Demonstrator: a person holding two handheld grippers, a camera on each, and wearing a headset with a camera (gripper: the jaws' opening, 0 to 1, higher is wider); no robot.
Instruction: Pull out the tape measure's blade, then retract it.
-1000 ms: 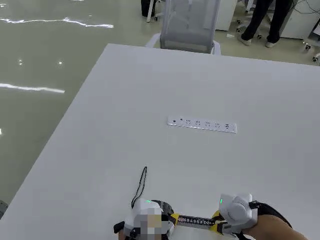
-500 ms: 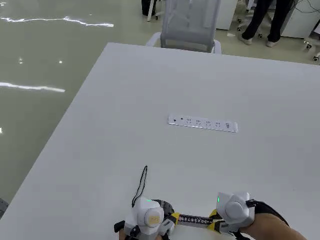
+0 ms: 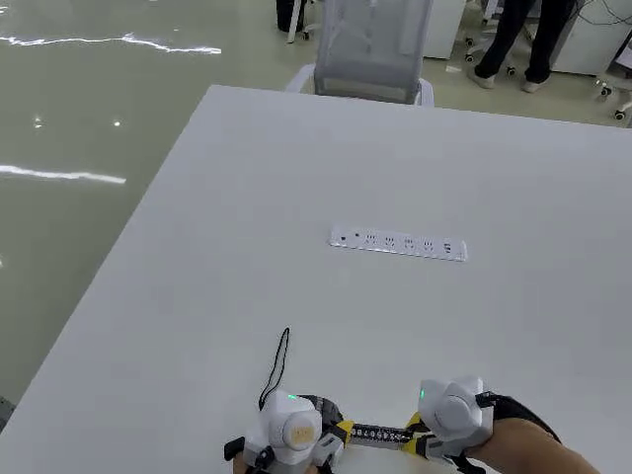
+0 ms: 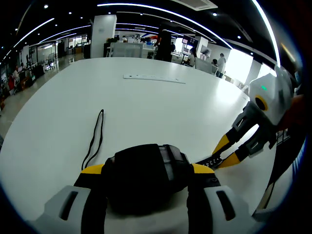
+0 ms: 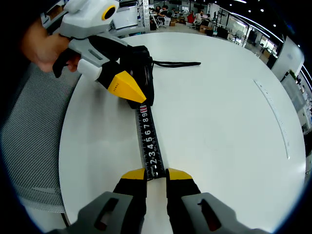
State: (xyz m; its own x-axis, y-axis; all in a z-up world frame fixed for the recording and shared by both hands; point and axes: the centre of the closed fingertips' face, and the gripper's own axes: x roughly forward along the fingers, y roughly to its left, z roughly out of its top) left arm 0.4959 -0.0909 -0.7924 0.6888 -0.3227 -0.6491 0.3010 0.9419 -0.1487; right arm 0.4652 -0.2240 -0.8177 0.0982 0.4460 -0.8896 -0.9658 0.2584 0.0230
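Blade point(image 5: 148, 141) drawn short way out of case point(image 4: 141, 183); right gripper point(image 5: 156, 173) pinches blade tip, left gripper point(image 4: 147, 169) clamps case. Likely more pulling, then full retraction left.

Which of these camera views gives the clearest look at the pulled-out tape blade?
The right gripper view: the blade runs from the right gripper to the case, numbers readable. In the head view the blade is a short strip between the grippers; in the left gripper view the blade is a sliver beside the case.
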